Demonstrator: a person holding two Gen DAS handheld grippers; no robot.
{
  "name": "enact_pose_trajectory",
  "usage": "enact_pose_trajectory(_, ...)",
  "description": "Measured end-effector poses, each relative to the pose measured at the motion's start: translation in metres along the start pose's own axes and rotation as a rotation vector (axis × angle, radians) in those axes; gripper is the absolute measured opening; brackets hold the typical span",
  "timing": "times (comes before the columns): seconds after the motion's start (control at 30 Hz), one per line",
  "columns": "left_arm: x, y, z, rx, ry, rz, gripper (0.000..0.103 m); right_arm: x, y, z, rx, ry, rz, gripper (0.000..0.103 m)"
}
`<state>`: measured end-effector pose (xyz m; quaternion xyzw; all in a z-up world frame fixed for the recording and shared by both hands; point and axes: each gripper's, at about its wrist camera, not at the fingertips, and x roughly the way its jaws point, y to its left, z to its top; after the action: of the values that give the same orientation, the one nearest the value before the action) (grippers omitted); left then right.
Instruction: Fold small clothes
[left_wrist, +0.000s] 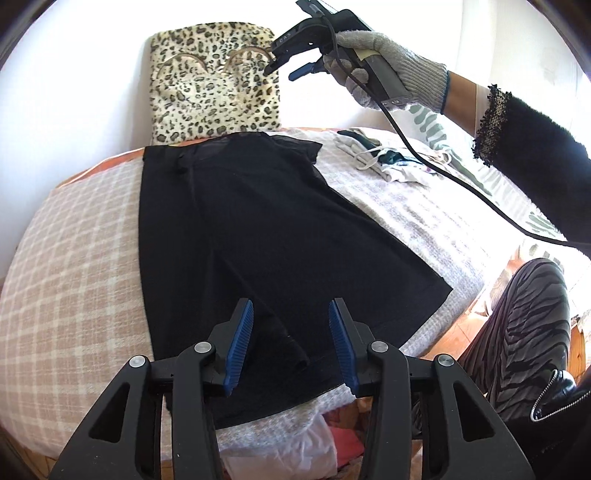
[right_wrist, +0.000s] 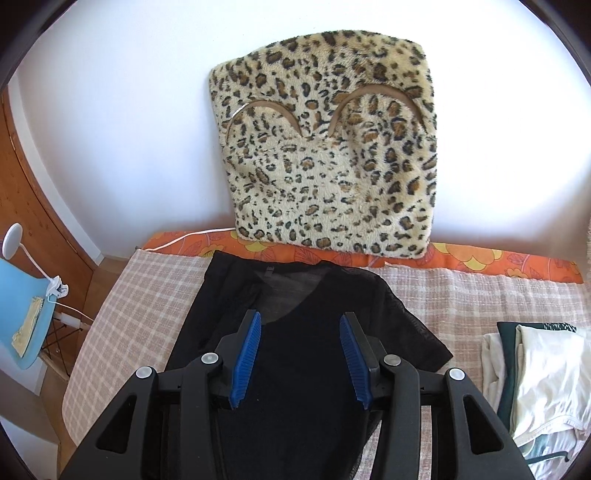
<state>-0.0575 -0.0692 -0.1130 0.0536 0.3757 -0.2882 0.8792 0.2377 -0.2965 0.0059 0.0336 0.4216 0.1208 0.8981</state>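
The black garment (left_wrist: 236, 236) is lying flat on the bed (left_wrist: 66, 236), below the leopard cushion (right_wrist: 328, 147). Both the left tongs (left_wrist: 291, 325) and the right tongs (right_wrist: 301, 336) are hanging released, grasping nothing. Only the left view is showing the gloved hand (left_wrist: 384, 66).

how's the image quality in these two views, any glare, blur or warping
Left wrist view: the wall is blown out white, the bed edge bows strongly from fisheye, and the black garment shows little fold detail. Right wrist view: the wall glares white at the right, the leopard cushion is sharp, and the frame corners are dark. No motion blur shows in either.
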Motion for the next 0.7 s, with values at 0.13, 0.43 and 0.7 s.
enact_pose_trajectory(0.13, 0.011, -0.031, 0.008, 0.033, -0.004, -0.054, 0.048, -0.021, -0.031, -0.017, 0.006, 0.003, -0.027, 0.048)
enact_pose_trajectory(0.43, 0.044, -0.101, 0.021, 0.19, 0.03, -0.134, 0.053, -0.031, -0.096, -0.048, 0.068, 0.039, -0.021, 0.048)
enact_pose_trajectory(0.7, 0.08, -0.143, 0.012, 0.279, 0.106, -0.149, 0.053, -0.022, -0.132, -0.054, 0.095, 0.07, -0.001, 0.051)
